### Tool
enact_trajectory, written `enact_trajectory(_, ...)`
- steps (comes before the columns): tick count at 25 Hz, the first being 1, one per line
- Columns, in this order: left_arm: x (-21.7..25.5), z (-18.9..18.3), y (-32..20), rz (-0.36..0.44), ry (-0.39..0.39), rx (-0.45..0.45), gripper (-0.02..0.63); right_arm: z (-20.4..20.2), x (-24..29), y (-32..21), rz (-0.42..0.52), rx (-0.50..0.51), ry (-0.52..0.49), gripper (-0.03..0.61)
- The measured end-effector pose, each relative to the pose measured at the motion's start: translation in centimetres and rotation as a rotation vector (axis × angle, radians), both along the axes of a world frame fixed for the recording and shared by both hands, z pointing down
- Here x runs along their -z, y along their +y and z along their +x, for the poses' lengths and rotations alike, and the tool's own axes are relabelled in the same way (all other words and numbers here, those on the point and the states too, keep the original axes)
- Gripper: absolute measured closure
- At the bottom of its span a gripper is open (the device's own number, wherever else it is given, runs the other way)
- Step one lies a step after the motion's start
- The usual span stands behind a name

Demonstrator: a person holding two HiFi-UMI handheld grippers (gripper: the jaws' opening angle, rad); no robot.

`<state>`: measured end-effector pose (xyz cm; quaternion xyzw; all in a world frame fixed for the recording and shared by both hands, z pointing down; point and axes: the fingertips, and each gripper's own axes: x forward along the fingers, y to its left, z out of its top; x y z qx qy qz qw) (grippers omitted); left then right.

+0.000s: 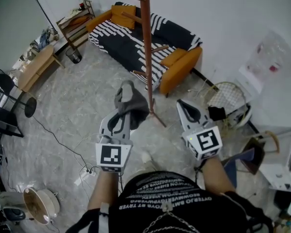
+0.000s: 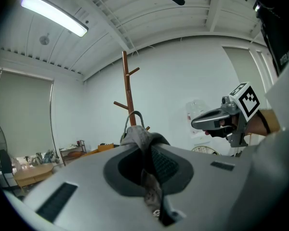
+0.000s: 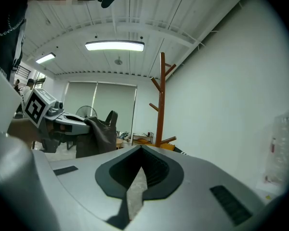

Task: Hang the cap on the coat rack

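A grey cap [image 1: 130,101] hangs from my left gripper [image 1: 123,109], which is shut on its fabric. In the left gripper view the cap [image 2: 137,136] bunches over the jaw tips, its strap loop standing up. The brown wooden coat rack [image 1: 146,47] stands just beyond and between both grippers, near the sofa. It also rises ahead with its side pegs in the left gripper view as the coat rack [image 2: 128,88], and in the right gripper view as the coat rack [image 3: 161,100]. My right gripper [image 1: 184,106] is shut with nothing in it, level with the left one. From the right gripper view the cap [image 3: 102,131] dangles at left.
A striped sofa [image 1: 150,38] with orange cushions stands behind the rack against the wall. A low wooden table [image 1: 34,67], a shelf [image 1: 75,23] and a bin [image 1: 73,55] are at the left. Cables and a power strip [image 1: 85,171] lie on the floor. Rackets and bags [image 1: 228,101] clutter the right.
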<state>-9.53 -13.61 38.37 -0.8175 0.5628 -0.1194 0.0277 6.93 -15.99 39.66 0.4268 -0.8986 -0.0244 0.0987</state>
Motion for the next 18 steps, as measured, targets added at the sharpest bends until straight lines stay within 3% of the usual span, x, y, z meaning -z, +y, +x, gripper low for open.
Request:
enact_trajectory(10, -0.5, -0.4, -4.5, -0.023, 0.024, -0.068, 0.601, -1.8, 0.6, -4.3, 0.0, -0.035, 0.012, 0.575)
enact_trajectory(18, -0.8, -1.0, -7.6, -0.011, -0.019, -0.143, 0.601, -2.5, 1.7, -5.9, 0.029, -0.092, 0.011, 0.575)
